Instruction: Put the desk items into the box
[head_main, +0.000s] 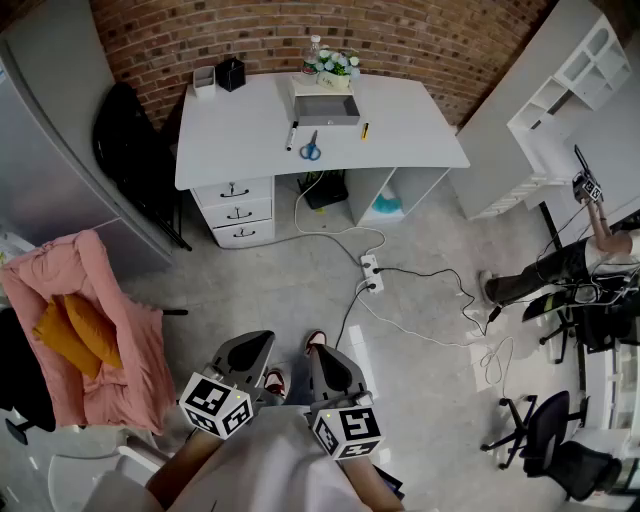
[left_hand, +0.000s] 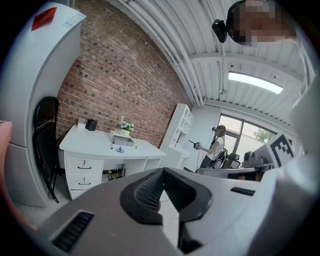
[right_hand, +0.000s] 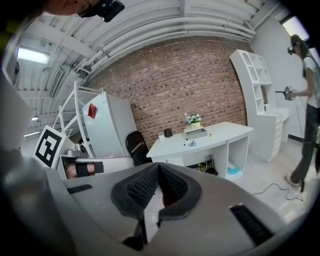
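Your left gripper (head_main: 255, 345) and right gripper (head_main: 328, 358) are both closed on nothing, well short of the white desk (head_main: 420, 130). On that desk, the black-and-white marker pen (head_main: 292, 136), blue-handled scissors (head_main: 310, 150) and small yellow stick (head_main: 364, 130) lie just before the open grey box (head_main: 332, 108). All of it is straight ahead, and neither gripper is nearer.

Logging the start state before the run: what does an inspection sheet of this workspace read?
Surface: white desk, across the floor from the grippers.
Job's things: open grey box at the desk's back; blue-handled scissors, marker and small yellow item in front of it.
Clutter: flowers, bottle, black holder along the back edge.
Grippers: left gripper and right gripper both shut, empty.
Cables: power strip and loose cords on the floor.
Surroundings: pink-draped chair, white shelf, another person.
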